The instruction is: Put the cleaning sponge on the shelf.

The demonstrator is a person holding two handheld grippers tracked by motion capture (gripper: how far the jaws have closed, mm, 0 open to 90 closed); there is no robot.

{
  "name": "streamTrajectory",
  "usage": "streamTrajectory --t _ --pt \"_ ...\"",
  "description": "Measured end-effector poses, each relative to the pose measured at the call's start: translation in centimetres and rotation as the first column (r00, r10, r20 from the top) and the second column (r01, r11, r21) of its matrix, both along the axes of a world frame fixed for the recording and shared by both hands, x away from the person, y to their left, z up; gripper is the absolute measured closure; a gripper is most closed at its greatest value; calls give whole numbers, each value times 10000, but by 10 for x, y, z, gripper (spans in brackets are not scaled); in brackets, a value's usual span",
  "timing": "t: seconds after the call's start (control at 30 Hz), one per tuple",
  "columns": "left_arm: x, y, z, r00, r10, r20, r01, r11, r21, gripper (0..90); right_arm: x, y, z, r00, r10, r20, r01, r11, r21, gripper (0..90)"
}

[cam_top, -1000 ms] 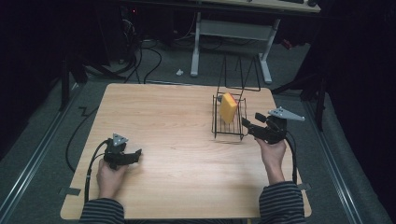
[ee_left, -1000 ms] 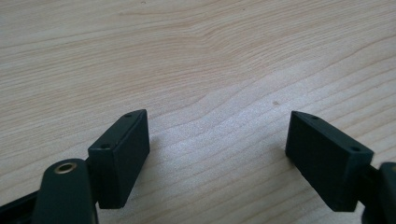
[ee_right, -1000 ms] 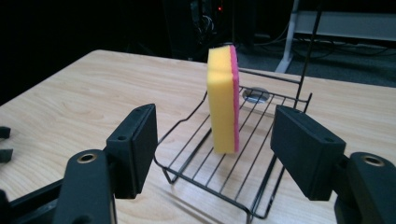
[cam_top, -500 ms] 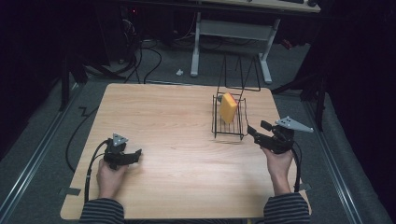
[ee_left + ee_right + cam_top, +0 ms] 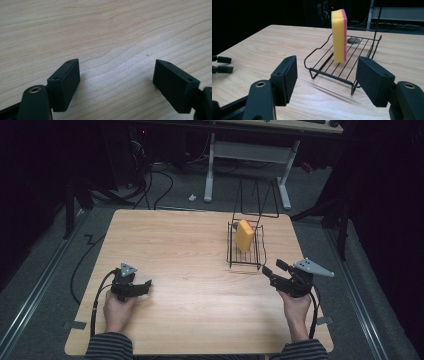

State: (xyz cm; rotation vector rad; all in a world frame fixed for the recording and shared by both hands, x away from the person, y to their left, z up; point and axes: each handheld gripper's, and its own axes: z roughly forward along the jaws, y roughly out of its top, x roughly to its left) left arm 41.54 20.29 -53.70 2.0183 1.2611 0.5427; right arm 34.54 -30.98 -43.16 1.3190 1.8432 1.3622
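Matt wooden table [image 5: 190, 250], black wire rack [image 5: 342, 68], foam sponge [image 5: 339, 35].

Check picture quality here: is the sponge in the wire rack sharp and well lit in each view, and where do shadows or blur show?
High view: table evenly lit, surroundings nearly black; sponge small but distinct. Right gripper view: sponge and wire rack fairly sharp, rack casting a soft shadow toward the camera, right gripper jaws slightly soft. Left gripper view: wood grain clear, a pale sheen between the left gripper jaws.

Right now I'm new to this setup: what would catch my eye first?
The yellow-and-pink sponge standing upright on a black wire rack, toward the table's far right. Next, the right gripper just in front of the rack, jaws open and empty, and the left gripper resting at the near left.
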Motion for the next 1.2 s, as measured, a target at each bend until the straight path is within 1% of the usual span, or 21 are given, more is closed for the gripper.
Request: streamTrajectory --t 0.07,0.2,0.3,0.37,0.43,0.57,0.63,0.7,0.77,0.87,0.97,1.03,1.07,1.2 --pt "0 0 0 10000 1 0 -1 10000 2 222 -1 3 -2 10000 39 -1 -39 9999 -124 342" --pt "0 0 0 10000 -1 -1 1 10000 2 222 -3 7 -5 9998 177 45 -177 9998 -19 343" --pt "0 0 0 10000 5 0 -5 10000 -4 222 -3 11 -9 9997 233 26 -233 9997 -79 344" --pt "0 0 0 10000 5 1 -5 10000 -8 222 -4 13 -11 9997 248 -63 -248 9997 4 345" --pt "0 0 0 10000 -1 0 1 10000 -2 222 -3 15 -13 9995 307 -110 -308 9995 -54 345" --pt "0 0 0 10000 -3 -2 3 10000 2 222 -4 19 -15 9994 347 -29 -347 9994 1 346" --pt "0 0 0 10000 -2 -1 2 10000 2 222 -4 21 -16 9992 398 -56 -398 9992 37 346" --pt "0 0 0 10000 -3 0 3 10000 1 222 -3 23 -19 9991 425 -53 -425 9991 22 347" --pt "0 0 0 10000 -3 0 3 10000 3 222 -1 25 -23 9987 491 -163 -490 9988 45 347" --pt "0 0 0 10000 -3 -1 3 10000 3 222 0 28 -26 9982 564 -207 -563 9984 61 347" --pt "0 0 0 10000 -2 -2 2 10000 3 222 2 35 -30 9973 682 -257 -677 9975 209 347" --pt "0 0 0 10000 8 2 -8 10000 -8 222 3 37 -32 9976 671 -139 -666 9971 360 349" --pt "0 0 0 10000 -1 0 1 10000 3 222 4 38 -33 9973 724 -152 -717 9966 416 352" --pt "0 0 0 10000 -2 -1 2 10000 4 222 10 46 -38 9946 961 -381 -951 9951 272 354"
